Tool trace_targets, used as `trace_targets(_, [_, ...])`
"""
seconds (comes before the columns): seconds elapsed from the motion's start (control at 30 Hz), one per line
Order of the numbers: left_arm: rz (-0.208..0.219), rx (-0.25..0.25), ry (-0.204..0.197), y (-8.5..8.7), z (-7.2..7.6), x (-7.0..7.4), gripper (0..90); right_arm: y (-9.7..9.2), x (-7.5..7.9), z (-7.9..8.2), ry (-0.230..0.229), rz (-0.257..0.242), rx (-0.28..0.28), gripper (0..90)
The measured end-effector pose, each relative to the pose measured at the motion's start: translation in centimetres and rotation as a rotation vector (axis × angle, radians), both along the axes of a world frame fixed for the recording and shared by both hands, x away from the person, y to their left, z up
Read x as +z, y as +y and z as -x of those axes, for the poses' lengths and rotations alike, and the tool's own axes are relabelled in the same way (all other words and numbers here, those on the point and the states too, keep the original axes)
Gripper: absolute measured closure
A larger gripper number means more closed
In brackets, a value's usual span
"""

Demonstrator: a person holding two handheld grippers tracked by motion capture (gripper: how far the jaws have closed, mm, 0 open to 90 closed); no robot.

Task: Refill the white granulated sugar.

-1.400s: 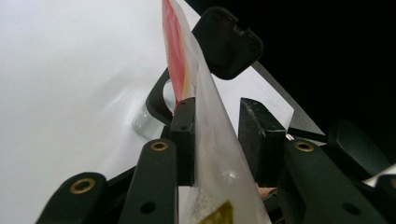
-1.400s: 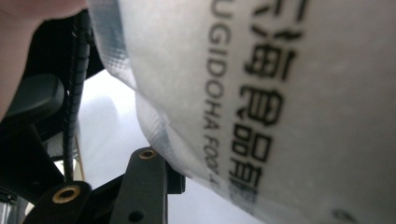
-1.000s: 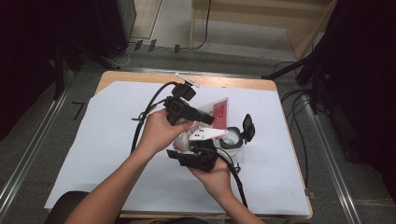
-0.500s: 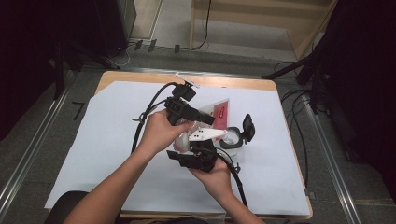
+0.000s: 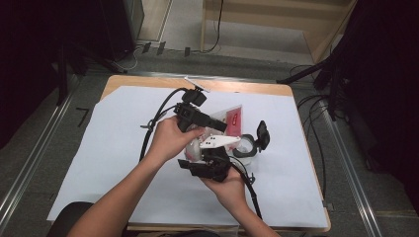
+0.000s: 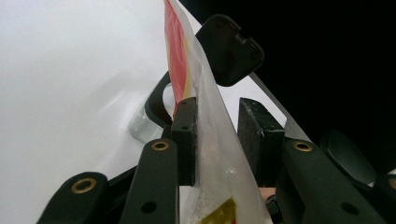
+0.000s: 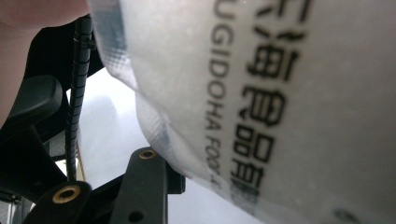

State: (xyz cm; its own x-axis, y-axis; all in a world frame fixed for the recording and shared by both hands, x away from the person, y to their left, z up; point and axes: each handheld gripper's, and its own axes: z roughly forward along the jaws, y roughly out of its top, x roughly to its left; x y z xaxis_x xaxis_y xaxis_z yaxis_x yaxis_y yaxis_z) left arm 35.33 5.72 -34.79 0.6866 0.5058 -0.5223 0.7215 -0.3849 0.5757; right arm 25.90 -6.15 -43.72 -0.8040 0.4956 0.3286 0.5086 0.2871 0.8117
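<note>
You see a translucent white plastic pouch [image 5: 228, 117] with a red panel and black printed lettering, two black grippers, a clear glass jar [image 5: 245, 146] with a black hinged lid [image 5: 262, 136], and white paper [image 5: 113, 143] over the tan wooden table [image 5: 276, 89].

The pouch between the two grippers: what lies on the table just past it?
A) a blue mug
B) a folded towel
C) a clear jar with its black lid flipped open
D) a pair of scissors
C: in the high view a clear jar with a black rim sits right of the pouch, its hinged black lid standing open.
</note>
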Motion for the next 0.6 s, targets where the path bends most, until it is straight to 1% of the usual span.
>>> trace_targets(0.13, [0.000, -0.015, -0.020, -0.05, 0.02, 0.08, 67.1, -0.07, 0.13, -0.01, 0.007, -0.006, 0.000, 63.9])
trace_targets(0.23, [0.010, -0.020, -0.016, -0.04, -0.10, 0.17, 66.4, -0.14, 0.30, -0.05, 0.013, -0.009, 0.001, 63.9])
trace_targets(0.27, [0.021, -0.020, -0.017, -0.01, -0.17, 0.15, 66.3, -0.18, 0.39, -0.05, 0.012, -0.006, -0.003, 64.0])
trace_targets(0.3, [0.023, -0.018, -0.010, -0.03, -0.19, 0.21, 66.2, -0.18, 0.46, -0.05, 0.009, -0.008, -0.005, 63.9])
trace_targets(0.4, [0.011, -0.017, -0.004, -0.19, -0.17, 0.26, 65.7, -0.24, 0.53, -0.06, 0.016, -0.015, 0.000, 63.9])
trace_targets(0.6, [0.007, -0.013, -0.007, -0.33, -0.08, 0.36, 65.2, -0.28, 0.48, -0.08, 0.017, -0.026, 0.005, 63.8])
